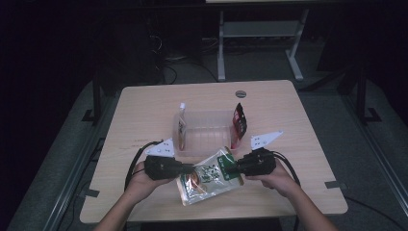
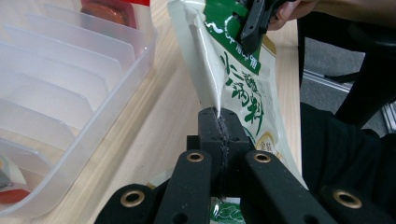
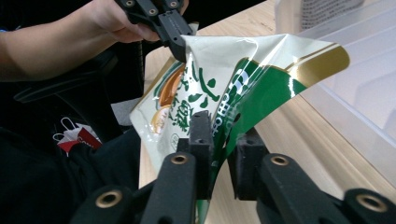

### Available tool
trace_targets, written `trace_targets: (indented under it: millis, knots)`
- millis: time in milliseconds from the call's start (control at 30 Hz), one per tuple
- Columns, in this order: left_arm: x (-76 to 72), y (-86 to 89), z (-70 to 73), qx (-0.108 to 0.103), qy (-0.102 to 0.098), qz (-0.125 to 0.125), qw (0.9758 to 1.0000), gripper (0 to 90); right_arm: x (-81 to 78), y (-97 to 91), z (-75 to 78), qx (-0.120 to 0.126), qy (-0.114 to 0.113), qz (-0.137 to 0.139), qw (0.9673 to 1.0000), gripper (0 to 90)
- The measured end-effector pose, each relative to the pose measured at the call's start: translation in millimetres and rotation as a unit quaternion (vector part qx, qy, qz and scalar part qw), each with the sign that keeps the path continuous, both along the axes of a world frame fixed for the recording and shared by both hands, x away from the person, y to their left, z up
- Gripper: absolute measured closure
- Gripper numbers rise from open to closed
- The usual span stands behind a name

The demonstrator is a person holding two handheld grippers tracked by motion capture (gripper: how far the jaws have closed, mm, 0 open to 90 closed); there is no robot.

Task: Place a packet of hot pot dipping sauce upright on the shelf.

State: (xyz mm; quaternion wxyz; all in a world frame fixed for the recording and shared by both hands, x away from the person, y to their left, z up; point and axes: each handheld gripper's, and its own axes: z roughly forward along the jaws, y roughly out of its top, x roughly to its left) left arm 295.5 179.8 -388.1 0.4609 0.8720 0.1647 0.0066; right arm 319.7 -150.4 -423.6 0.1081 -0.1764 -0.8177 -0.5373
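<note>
The dark room has a grey floor [image 1: 269, 67], and in it stands a light wooden table [image 1: 144, 110] with a clear plastic organizer bin [image 1: 204, 130] on it. Just in front of the bin, the green and white pouch [image 1: 207, 175] is over the table. The left gripper [image 1: 190, 168] is clamped on one pouch edge, and the right gripper [image 1: 230, 168] has the opposite edge between its narrow jaws, with a small gap visible.

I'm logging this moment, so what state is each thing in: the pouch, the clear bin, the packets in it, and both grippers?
Green-and-white pouch: lifted at both ends, sealed.
Left gripper: shut on the pouch's edge.
Right gripper: jaws around the pouch's other edge, gap showing.
Clear bin: open-topped, resting on the table.
White packet: upright in bin.
Red packet: upright in bin.
</note>
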Motion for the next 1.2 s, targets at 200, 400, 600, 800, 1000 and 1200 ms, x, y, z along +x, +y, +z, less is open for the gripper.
trace_targets:
  millis: [200, 400, 600, 800, 1000, 1200]
  knots:
    - [4.2, 2.3, -1.0, -0.001, -0.001, 0.003, 1.0, 90.0, -2.0, 3.4, -0.4, 0.003, 0.008, 0.014, 0.9999, 89.5]
    - [8.5, 4.3, -6.1, -0.006, -0.006, 0.013, 0.9999, 89.7, -3.7, 5.9, 1.1, 0.011, 0.011, 0.022, 0.9997, 90.0]
    - [11.0, 6.3, -8.1, -0.013, -0.008, 0.018, 0.9997, 87.2, -5.4, 5.7, 5.5, 0.03, 0.013, 0.017, 0.9993, 90.0]
    - [10.9, 6.2, -9.0, -0.011, -0.014, 0.029, 0.9994, 75.9, -6.2, 6.0, 8.5, 0.032, 0.011, 0.012, 0.9993, 90.0]
    - [9.3, 7.4, -8.6, -0.001, -0.018, 0.046, 0.9988, 51.4, -7.9, 6.1, 11.6, 0.045, 0.015, 0.015, 0.9988, 90.0]
    - [6.0, 15.4, -6.7, 0.005, -0.018, 0.06, 0.998, 42.0, -10.1, 2.7, 19.1, 0.056, 0.003, 0.011, 0.9984, 90.0]
